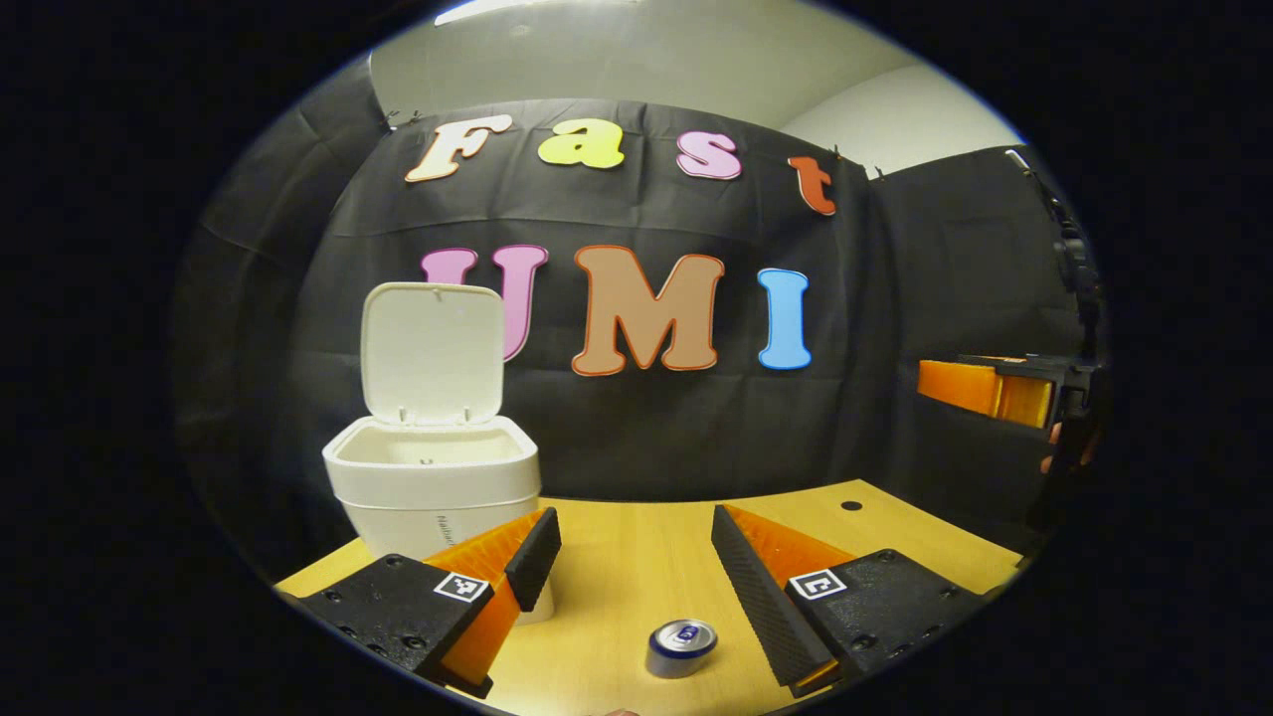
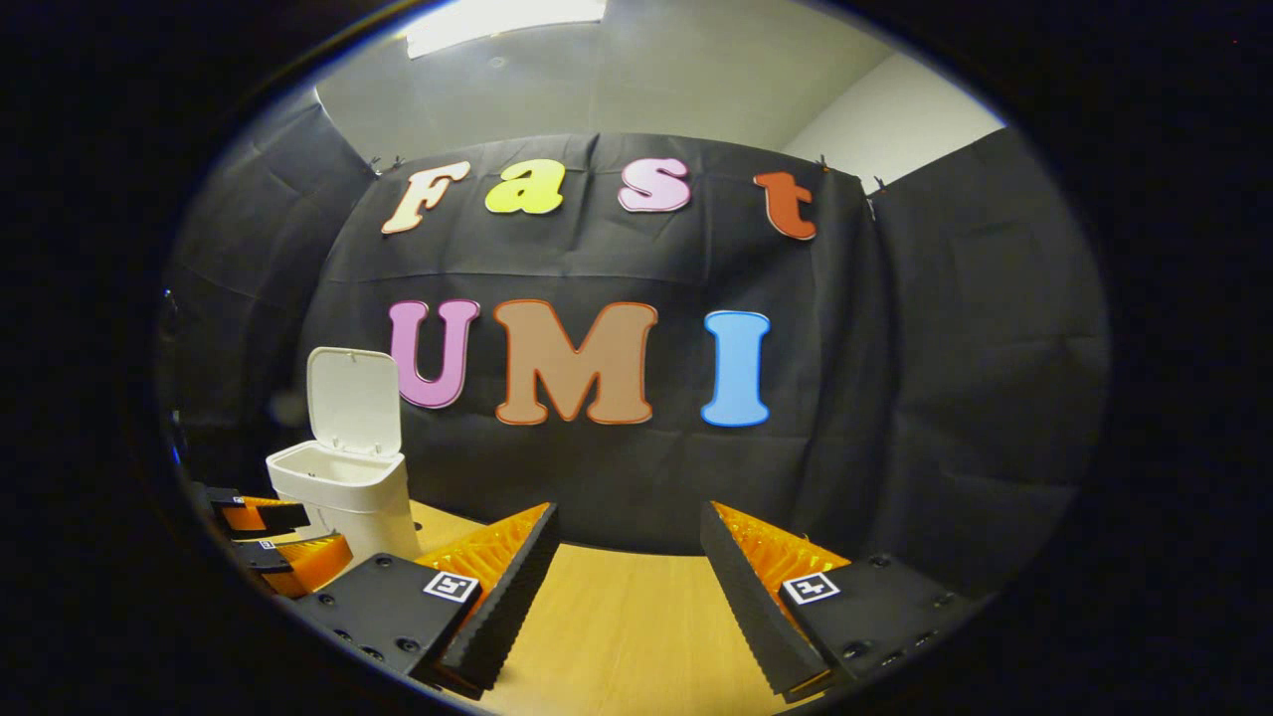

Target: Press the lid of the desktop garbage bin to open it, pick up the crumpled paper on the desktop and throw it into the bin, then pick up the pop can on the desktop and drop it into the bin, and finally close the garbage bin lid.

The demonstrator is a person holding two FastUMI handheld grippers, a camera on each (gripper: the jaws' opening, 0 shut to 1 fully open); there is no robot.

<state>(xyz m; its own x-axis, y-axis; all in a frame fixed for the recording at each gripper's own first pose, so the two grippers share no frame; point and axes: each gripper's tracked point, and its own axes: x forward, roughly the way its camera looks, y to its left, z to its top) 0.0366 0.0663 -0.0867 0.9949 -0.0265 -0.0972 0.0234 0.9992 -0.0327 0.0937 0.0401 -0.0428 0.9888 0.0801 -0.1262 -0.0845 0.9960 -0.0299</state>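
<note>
Bin (image 1: 433, 477) is seen with lid (image 1: 433, 353) upright (open). Can (image 1: 681, 648) is stood on bench (image 1: 636, 567), between spread left tongs (image 1: 636, 557). Right tongs (image 2: 627, 557) are held apart, empty.

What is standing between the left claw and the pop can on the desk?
Nothing visible. The pop can lies on bare desk just ahead of the open left claw, between its fingers. The bin stands off to the side, lid up.

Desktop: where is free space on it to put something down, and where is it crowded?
Free: the bare desktop between the garbage bin and the small hole near its right edge. Crowded: the near edge, where the pop can lies between the left gripper fingers.
</note>
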